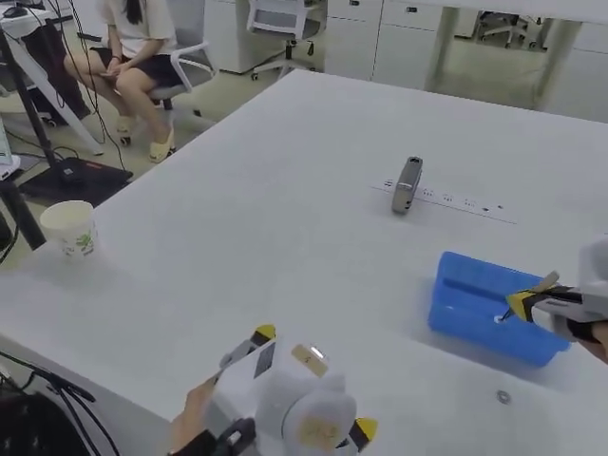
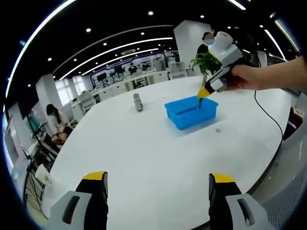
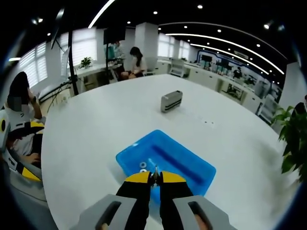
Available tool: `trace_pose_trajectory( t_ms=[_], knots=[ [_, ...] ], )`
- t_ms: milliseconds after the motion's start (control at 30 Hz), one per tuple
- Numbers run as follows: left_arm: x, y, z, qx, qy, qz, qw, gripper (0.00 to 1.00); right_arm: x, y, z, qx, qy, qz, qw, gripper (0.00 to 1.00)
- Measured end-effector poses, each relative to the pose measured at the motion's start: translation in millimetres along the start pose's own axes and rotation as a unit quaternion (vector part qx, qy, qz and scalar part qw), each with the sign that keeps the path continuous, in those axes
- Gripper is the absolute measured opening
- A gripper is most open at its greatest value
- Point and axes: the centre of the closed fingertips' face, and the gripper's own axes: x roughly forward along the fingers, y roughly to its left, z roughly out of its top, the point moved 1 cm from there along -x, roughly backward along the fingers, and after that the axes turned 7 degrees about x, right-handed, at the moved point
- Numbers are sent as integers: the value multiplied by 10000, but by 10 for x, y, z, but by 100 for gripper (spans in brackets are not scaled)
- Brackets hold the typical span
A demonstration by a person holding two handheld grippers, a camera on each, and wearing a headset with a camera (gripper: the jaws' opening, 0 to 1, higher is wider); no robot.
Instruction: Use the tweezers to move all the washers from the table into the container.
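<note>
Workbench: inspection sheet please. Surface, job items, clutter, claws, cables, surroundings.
Surface: white table, mostly bare.
Job's things: blue container holding washers; loose washer on the table beside it; tweezers tip down in the container.
Clutter: grey block; row of specks, too small to identify; paper cup near the table's left edge.
Grippers: right claw shut on tweezers; left claw open, holding nothing.
Cables: dark cables on the floor.
Surroundings: seated person, office chairs.
</note>
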Motion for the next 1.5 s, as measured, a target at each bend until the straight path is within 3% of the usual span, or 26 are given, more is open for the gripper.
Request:
trace_pose_trajectory(
  t_ms=[567, 900, 1500],
  knots=[
    [8, -17, -36, 51, 82, -31, 9999, 88, 213, 5, -134, 13, 302, 45, 9995, 2],
    [6, -13, -42, 47, 101, -21, 9999, 88, 305, 43, -206, -162, 492, 78, 9986, 2],
    [3, -14, -52, 61, 141, -7, 9999, 88, 342, 0, -212, 1, 463, 70, 9989, 3]
  ],
)
